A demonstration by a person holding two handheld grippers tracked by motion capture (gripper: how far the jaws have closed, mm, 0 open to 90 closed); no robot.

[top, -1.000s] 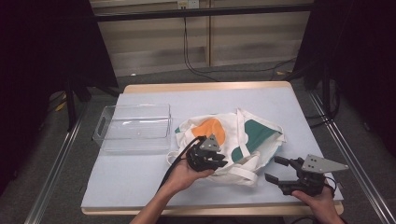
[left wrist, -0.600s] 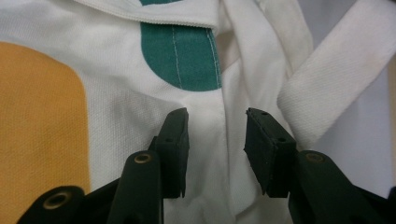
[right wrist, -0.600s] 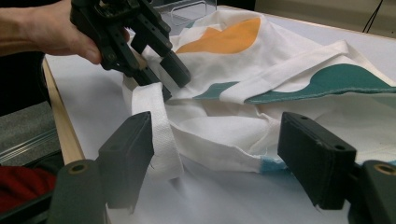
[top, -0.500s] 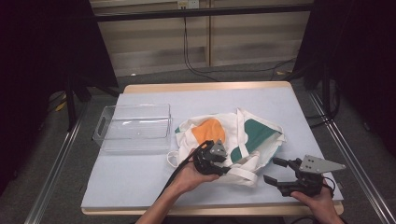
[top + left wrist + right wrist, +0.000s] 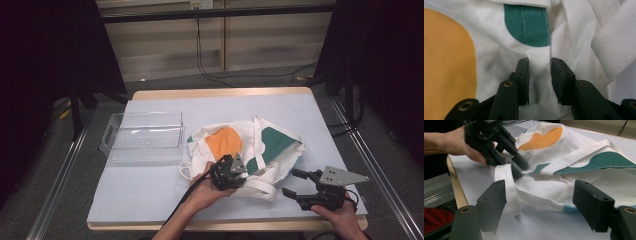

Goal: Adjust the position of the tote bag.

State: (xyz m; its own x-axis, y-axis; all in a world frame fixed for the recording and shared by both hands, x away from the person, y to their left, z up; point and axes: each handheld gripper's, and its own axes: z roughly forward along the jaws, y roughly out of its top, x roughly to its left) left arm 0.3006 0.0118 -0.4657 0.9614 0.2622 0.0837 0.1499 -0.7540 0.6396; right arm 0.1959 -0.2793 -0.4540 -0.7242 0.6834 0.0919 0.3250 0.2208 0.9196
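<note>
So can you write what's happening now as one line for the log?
left gripper: jaws closing around a fold of bag, not pinched | right gripper: open, beside bag | bin: empty

White tote bag [image 5: 250,150] with orange and green patches; clear tray [image 5: 142,137]

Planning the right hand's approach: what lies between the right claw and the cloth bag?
Bare table; in the high view, nothing separates right claw from cloth bag.

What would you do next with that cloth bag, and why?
Probably close the left hand-held gripper the rest of the way. Its jaws have just been closing and straddle a raised fold of the white cloth bag, but a gap remains. The right hand-held gripper waits open beside the bag's edge, so pinching first looks sensible.
</note>
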